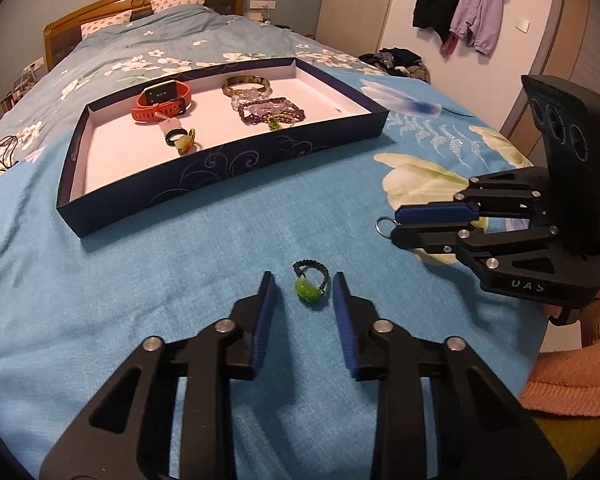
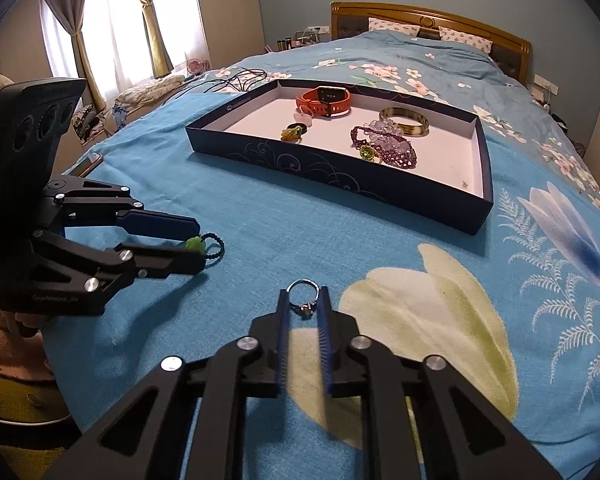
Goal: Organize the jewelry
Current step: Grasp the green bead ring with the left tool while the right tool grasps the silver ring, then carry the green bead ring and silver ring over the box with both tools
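A ring with a green stone and black braided band (image 1: 310,288) lies on the blue bedspread between the pads of my left gripper (image 1: 303,280). Narrow gaps show on both sides, so the jaws are open around it. The right wrist view shows the same left gripper (image 2: 200,242) with the green ring (image 2: 196,243) at its tips. My right gripper (image 2: 304,298) is shut on a thin silver ring (image 2: 304,294), its pads pressing the band on both sides. From the left, the silver ring (image 1: 384,226) pokes out of the right gripper (image 1: 396,226).
A dark blue tray (image 1: 228,160) (image 2: 320,176) with a white floor holds an orange watch (image 1: 162,102), a bangle (image 1: 246,84), beaded bracelets (image 1: 268,110) and small rings (image 1: 182,140). A phone (image 2: 88,162) and cables (image 2: 236,78) lie on the bed. A person's sleeve (image 1: 580,360) is at the right.
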`<action>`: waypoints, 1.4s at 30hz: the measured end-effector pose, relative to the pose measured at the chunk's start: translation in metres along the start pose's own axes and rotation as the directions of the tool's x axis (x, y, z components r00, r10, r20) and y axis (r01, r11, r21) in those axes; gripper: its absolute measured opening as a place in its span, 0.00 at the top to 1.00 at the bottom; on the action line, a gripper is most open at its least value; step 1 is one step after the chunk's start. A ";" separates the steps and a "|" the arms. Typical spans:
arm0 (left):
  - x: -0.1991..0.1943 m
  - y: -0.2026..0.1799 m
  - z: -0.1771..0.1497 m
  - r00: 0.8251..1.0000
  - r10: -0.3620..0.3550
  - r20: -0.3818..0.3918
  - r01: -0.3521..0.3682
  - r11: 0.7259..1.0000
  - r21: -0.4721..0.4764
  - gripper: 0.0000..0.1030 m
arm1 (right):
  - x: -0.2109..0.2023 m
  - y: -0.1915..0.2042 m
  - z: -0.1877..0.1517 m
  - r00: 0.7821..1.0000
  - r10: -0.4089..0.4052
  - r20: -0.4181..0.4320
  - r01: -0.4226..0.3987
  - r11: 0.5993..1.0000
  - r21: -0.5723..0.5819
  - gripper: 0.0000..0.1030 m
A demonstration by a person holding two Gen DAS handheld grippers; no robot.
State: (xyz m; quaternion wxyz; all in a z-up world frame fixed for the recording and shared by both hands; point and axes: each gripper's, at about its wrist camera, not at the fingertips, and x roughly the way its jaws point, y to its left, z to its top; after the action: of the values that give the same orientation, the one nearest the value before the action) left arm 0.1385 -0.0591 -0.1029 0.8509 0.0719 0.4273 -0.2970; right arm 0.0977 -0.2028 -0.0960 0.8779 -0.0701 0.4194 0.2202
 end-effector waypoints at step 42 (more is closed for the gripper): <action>-0.046 0.014 0.038 0.980 0.072 0.184 -0.063 0.997 -0.054 0.84 | -0.031 -0.022 0.045 0.975 0.027 0.220 -0.048 0.995 0.093 0.92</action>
State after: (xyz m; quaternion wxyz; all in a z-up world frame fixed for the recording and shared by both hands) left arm 0.1514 -0.0412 -0.0453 0.8980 0.0380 0.3505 -0.2631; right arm 0.1222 -0.2190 -0.0450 0.9168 0.0054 0.3318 0.2224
